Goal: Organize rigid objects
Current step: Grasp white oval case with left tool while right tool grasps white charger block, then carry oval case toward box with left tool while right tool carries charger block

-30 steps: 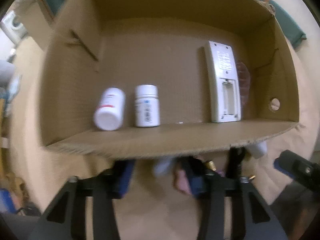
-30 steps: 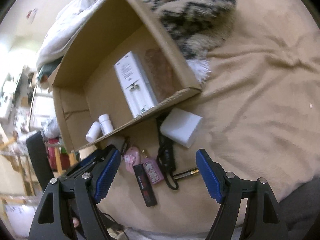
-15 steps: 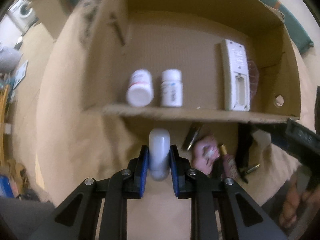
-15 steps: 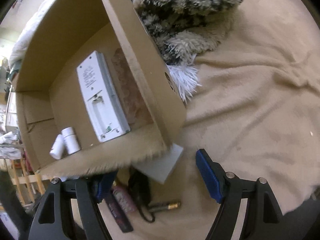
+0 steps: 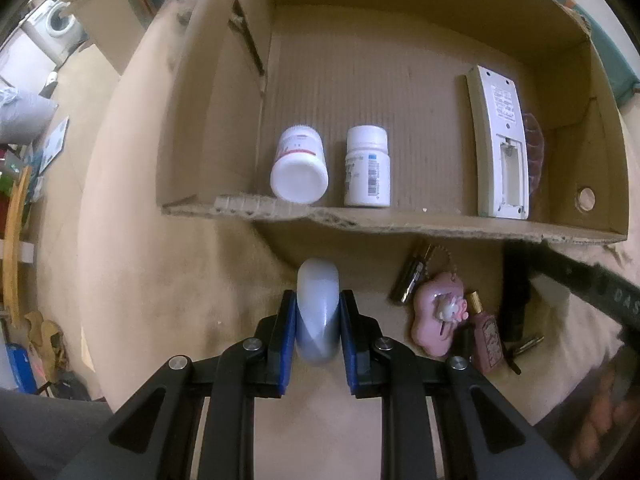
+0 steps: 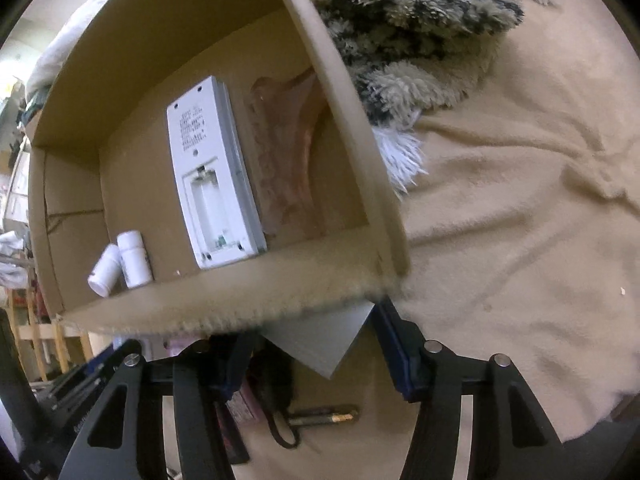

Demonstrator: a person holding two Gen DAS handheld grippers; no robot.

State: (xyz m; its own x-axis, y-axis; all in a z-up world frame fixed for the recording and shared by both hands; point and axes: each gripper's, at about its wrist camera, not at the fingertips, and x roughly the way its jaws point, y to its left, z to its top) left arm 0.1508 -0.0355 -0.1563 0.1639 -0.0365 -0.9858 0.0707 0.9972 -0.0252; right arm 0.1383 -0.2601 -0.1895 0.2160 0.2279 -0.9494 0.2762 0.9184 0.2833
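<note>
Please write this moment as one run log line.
left gripper: shut on pale grey rounded object | right gripper: closing around white rectangular block | brown cardboard box: beyond both

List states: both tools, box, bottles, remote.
Left tool: shut on a pale grey bottle.
Right tool: jaws just closing around a white block, contact unclear.
Box: open-topped.
Two pill bottles: lying down, capped.
Remote: face down, battery bay uncovered.

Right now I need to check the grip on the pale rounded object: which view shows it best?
The left wrist view: the pale rounded object sits clamped between the left gripper pads, fully visible. In the right wrist view I cannot find it.
</note>
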